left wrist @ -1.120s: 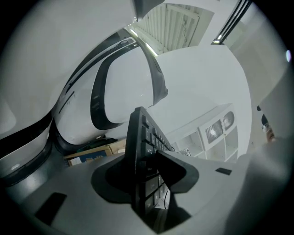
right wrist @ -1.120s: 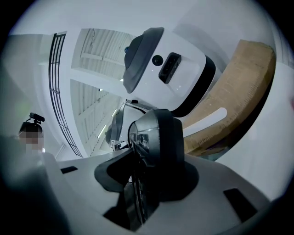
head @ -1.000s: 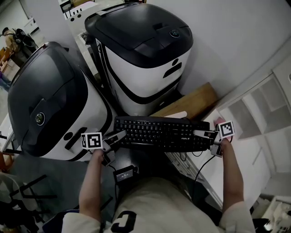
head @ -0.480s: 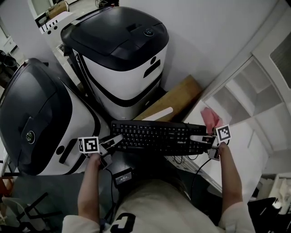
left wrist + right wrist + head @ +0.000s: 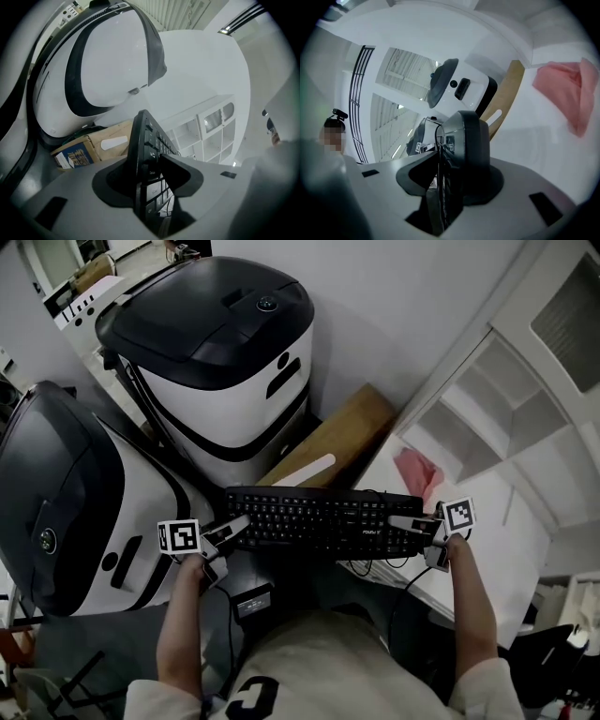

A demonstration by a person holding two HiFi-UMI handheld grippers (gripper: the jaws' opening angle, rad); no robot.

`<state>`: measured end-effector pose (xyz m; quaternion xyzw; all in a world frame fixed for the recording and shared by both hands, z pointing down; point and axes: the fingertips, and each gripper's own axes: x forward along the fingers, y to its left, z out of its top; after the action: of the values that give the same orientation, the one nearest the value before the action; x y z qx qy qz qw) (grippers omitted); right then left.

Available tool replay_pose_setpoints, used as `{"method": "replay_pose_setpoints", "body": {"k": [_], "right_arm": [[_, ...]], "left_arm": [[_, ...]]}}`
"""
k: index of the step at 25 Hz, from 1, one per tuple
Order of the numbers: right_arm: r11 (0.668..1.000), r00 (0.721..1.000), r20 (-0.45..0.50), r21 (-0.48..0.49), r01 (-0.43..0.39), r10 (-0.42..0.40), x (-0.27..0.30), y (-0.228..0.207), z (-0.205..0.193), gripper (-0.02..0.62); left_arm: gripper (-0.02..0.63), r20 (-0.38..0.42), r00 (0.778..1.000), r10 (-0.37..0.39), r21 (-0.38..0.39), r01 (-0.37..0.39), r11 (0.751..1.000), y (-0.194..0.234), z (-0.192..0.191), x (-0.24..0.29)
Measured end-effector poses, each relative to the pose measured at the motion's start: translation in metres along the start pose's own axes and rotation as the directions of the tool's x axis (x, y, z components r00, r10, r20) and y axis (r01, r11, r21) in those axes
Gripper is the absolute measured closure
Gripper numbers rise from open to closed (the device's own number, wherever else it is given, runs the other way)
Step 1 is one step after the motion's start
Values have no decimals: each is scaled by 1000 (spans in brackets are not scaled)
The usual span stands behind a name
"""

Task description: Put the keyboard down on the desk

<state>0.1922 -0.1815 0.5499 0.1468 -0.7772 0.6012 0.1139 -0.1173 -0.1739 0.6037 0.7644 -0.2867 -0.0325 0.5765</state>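
Note:
A black keyboard (image 5: 323,519) hangs level in the air in front of the person, held at both ends. My left gripper (image 5: 234,526) is shut on its left end, and the left gripper view shows the keyboard (image 5: 145,140) edge-on between that gripper's (image 5: 150,174) pads. My right gripper (image 5: 405,523) holds the right end over the near edge of the white desk (image 5: 497,549). In the right gripper view the keyboard (image 5: 464,140) sits between the right gripper's (image 5: 450,180) jaws, which are closing on it.
Two large black-and-white machines (image 5: 211,334) (image 5: 56,493) stand left and ahead. A cardboard box (image 5: 328,442) leans between them and the desk. A pink cloth (image 5: 414,474) lies on the desk below a white cubby shelf (image 5: 497,418). The keyboard's cable (image 5: 375,568) dangles underneath.
Both grippers have carried the keyboard to the right, toward the desk. The pink cloth and the shelf now show more fully, and the machines have slid left in the head view.

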Motion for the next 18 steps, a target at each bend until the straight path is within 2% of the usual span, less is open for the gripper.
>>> {"method": "replay_pose_setpoints", "body": {"k": [4, 11, 18], "right_arm": [[999, 1000, 20, 26, 19, -19, -37, -9, -19, 425], [999, 996, 88, 38, 32, -35, -56, 3, -32, 430], [999, 990, 132, 17, 50, -52, -99, 2, -51, 431]], "left_arm": [[419, -34, 999, -15, -5, 15, 1000, -26, -17, 27], [414, -70, 997, -37, 17, 38, 999, -38, -16, 42], [400, -104, 994, -32, 38, 37, 999, -64, -38, 70]]}}
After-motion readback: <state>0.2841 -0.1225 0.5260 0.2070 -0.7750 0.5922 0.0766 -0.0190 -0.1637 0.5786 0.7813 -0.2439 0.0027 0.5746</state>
